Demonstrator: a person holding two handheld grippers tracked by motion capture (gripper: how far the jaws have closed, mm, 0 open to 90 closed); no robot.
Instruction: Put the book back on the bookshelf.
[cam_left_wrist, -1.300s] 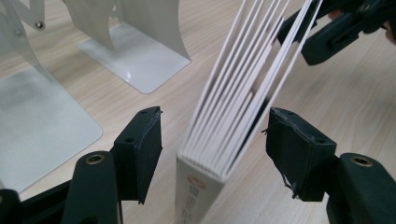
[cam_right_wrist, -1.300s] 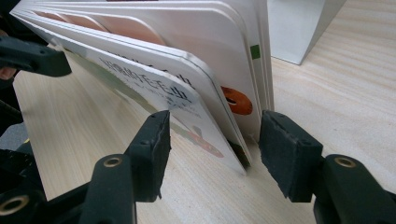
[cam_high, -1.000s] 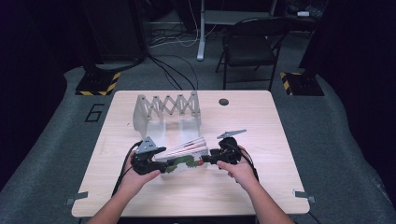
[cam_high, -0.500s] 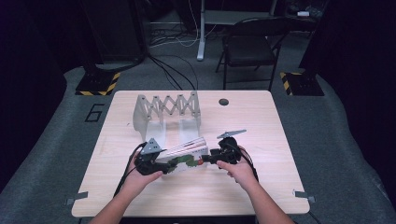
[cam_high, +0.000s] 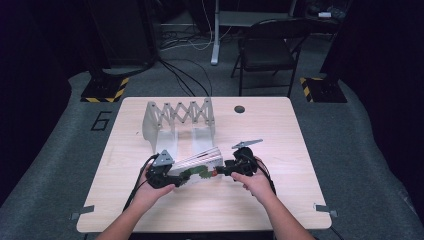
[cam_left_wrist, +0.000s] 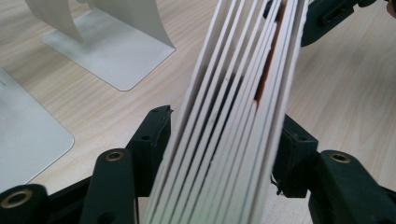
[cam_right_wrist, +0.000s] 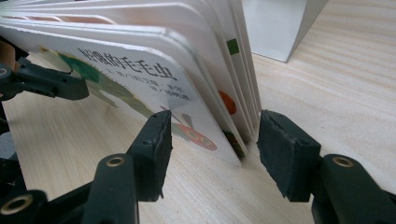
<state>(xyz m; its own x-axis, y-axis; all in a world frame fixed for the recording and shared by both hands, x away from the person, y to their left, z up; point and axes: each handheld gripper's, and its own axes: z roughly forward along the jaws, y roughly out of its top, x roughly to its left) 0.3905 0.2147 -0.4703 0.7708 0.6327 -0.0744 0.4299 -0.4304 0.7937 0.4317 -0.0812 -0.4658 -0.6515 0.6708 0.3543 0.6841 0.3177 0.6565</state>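
Observation:
A white board book with a green caterpillar on its cover lies tilted on edge near the table's front, its thick pages fanned apart. My left gripper grips its left end. In the left gripper view the jaws have just been closing and both pads now touch the outer pages of the book. My right gripper holds the other end. In the right gripper view its jaws clamp the lower corner of the book, one pad on the cover, the other against the back pages.
A grey accordion-style book rack stands on the wooden table just behind the book; its flat metal feet lie close by. A round cable hole is at the back. A folding chair stands beyond the table.
The left gripper has edged a little toward the book and its jaws have narrowed onto the pages. The right hand and the book have stayed put.

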